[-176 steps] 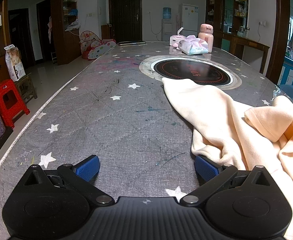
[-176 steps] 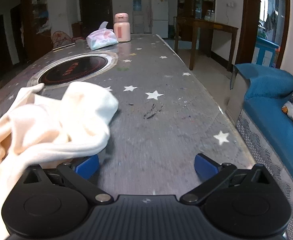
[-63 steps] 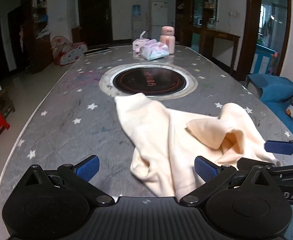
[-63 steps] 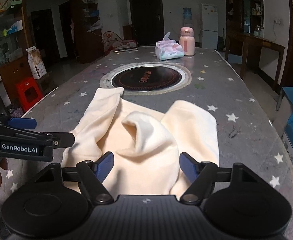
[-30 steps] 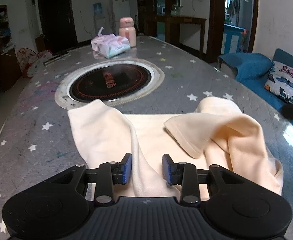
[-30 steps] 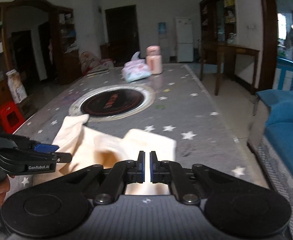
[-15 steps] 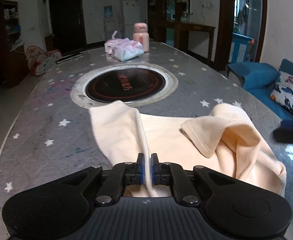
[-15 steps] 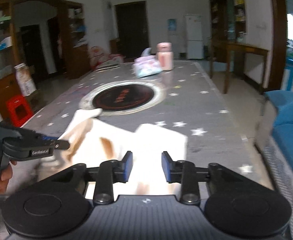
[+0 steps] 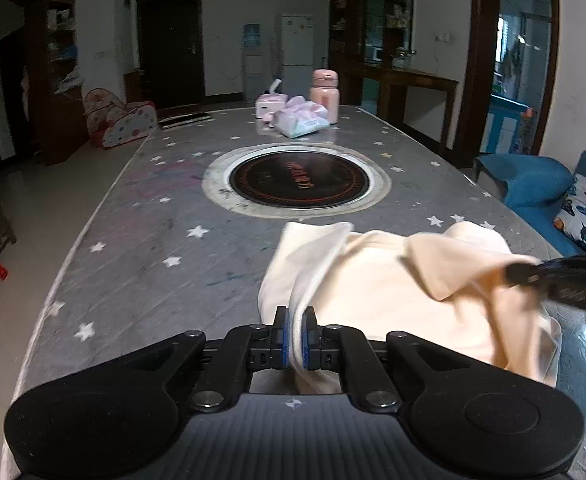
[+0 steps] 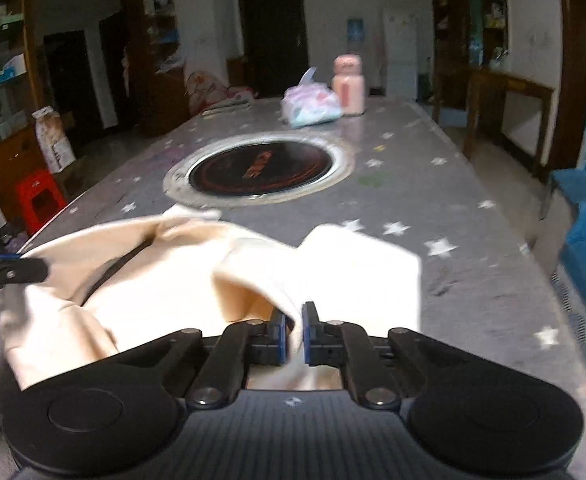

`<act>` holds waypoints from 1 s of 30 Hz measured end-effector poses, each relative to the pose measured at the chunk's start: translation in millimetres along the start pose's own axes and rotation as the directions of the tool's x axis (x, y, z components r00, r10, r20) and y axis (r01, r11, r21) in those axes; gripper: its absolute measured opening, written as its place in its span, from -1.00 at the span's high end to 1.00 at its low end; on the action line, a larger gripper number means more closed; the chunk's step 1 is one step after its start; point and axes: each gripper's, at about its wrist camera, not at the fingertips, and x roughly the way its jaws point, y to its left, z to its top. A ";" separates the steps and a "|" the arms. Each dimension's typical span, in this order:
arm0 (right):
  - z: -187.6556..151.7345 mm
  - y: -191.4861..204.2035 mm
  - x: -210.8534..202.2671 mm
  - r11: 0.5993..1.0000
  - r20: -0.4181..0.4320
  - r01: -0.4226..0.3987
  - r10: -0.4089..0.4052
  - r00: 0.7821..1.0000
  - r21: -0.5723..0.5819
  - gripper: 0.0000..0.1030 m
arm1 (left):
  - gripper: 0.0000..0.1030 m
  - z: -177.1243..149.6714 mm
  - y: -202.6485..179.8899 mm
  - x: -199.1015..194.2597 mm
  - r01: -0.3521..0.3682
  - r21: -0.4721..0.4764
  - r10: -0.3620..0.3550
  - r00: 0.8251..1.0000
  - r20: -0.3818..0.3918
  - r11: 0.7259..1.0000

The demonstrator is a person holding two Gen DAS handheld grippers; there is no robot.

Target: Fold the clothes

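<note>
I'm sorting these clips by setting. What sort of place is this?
Most likely a home's living and dining room. A long table with a built-in hotplate fills the middle, a fridge and water dispenser stand by the far wall, and a blue sofa sits alongside.

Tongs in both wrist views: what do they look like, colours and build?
Both alike. The left tongs and right tongs have matte black linkage arms with silver pivot bolts, blue pads on the fingers, a ribbed black body between two round housings, and a small white mark at its centre.
</note>
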 end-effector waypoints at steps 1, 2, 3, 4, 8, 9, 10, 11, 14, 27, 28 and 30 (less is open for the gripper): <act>-1.3 -3.4 -8.5 1.000 0.015 0.012 -0.012 1.000 -0.004 0.88 | 0.87 -2.1 1.8 -3.5 -0.005 -0.004 0.005 1.000 0.003 1.000; -2.6 -7.2 -17.7 1.000 0.030 0.024 -0.024 0.999 -0.005 0.88 | 0.87 -4.4 3.9 -7.3 -0.010 -0.007 0.010 1.000 0.006 1.000; -3.8 -11.6 -27.3 0.999 0.043 0.034 -0.034 0.998 -0.002 0.88 | 0.87 -6.9 5.9 -11.2 -0.014 -0.010 0.014 1.000 0.008 1.000; -5.1 -16.4 -37.1 0.999 0.057 0.043 -0.044 0.997 0.005 0.88 | 0.87 -9.7 7.4 -15.1 -0.016 -0.012 0.016 1.000 0.009 1.000; -10.9 -36.5 -76.9 0.996 0.112 0.082 -0.086 0.990 0.041 0.88 | 0.88 -23.7 14.1 -31.4 -0.026 -0.014 0.026 1.000 0.000 1.000; -12.9 -41.2 -86.8 0.994 0.125 0.093 -0.099 0.987 0.052 0.88 | 0.88 -27.5 15.7 -35.4 -0.029 -0.014 0.029 1.000 -0.005 0.999; -15.3 -45.8 -96.1 0.993 0.136 0.104 -0.112 0.984 0.064 0.88 | 0.88 -31.4 17.0 -39.2 -0.030 -0.013 0.030 0.999 -0.010 0.999; -18.0 -50.2 -104.9 0.990 0.145 0.115 -0.125 0.981 0.076 0.88 | 0.88 -35.5 17.9 -42.9 -0.031 -0.010 0.030 0.999 -0.018 0.999; -28.6 -64.3 -124.7 0.981 0.151 0.155 -0.172 0.974 0.116 0.88 | 0.88 -48.8 19.5 -54.1 -0.032 0.006 0.032 0.998 -0.046 0.999; -66.4 -104.3 -133.8 0.961 -0.036 0.218 -0.215 0.976 0.170 0.40 | 0.61 -61.8 25.5 -71.8 -0.003 0.044 0.008 0.992 -0.122 0.999; -63.9 -103.6 -136.8 0.962 -0.028 0.218 -0.216 0.976 0.165 0.38 | 0.60 -59.2 24.0 -73.4 0.001 0.048 0.004 0.994 -0.111 0.999; -58.9 -102.3 -142.9 0.964 -0.013 0.219 -0.219 0.976 0.154 0.26 | 0.60 -53.8 20.7 -74.4 0.017 0.053 -0.012 0.995 -0.095 0.998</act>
